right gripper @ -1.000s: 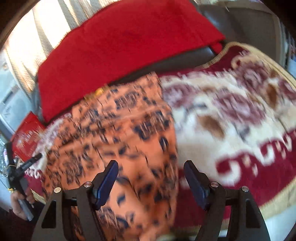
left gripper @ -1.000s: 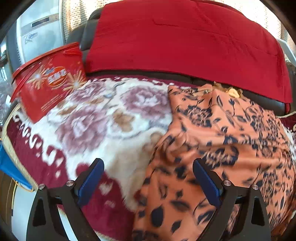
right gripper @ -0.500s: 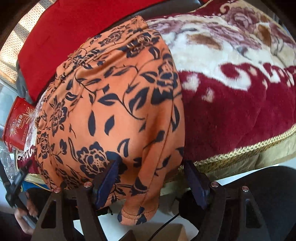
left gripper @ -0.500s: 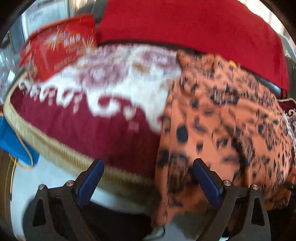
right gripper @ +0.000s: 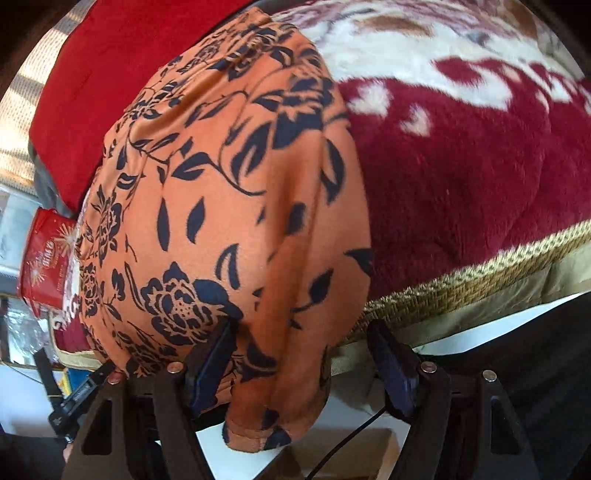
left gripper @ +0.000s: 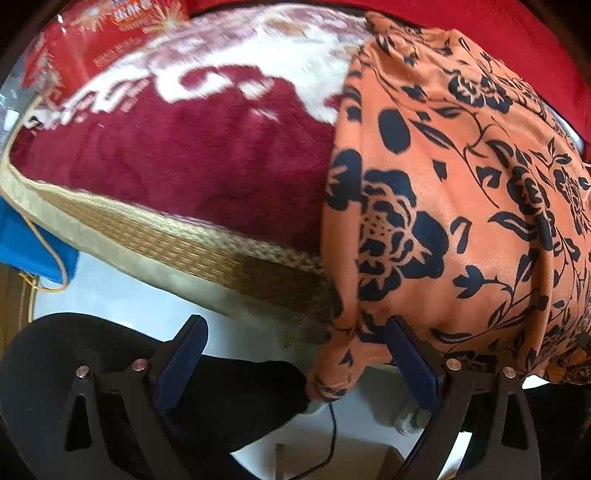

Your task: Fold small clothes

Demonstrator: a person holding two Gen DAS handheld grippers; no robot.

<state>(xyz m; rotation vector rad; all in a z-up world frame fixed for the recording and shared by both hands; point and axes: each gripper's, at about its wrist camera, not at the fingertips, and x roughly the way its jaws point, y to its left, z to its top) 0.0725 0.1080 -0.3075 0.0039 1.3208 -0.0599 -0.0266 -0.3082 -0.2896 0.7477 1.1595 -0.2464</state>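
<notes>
left: my left gripper [left gripper: 295,365] gapes over bare floor, orange floral garment [left gripper: 461,206] hem crowding its right finger | right: my right gripper [right gripper: 306,363] spread, garment [right gripper: 236,206] draped between fingers | blanket [left gripper: 192,162] edge blocks ahead; red tin [left gripper: 103,33] far left

Bright daylight, heavy fisheye bending with dark corners, blanket [left gripper: 192,155] pattern smeared at top, shadowed below its near edge.

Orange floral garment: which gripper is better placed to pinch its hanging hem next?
Probably the right gripper: the orange floral garment hangs squarely between its open fingers. The left gripper has only an edge corner there.
</notes>
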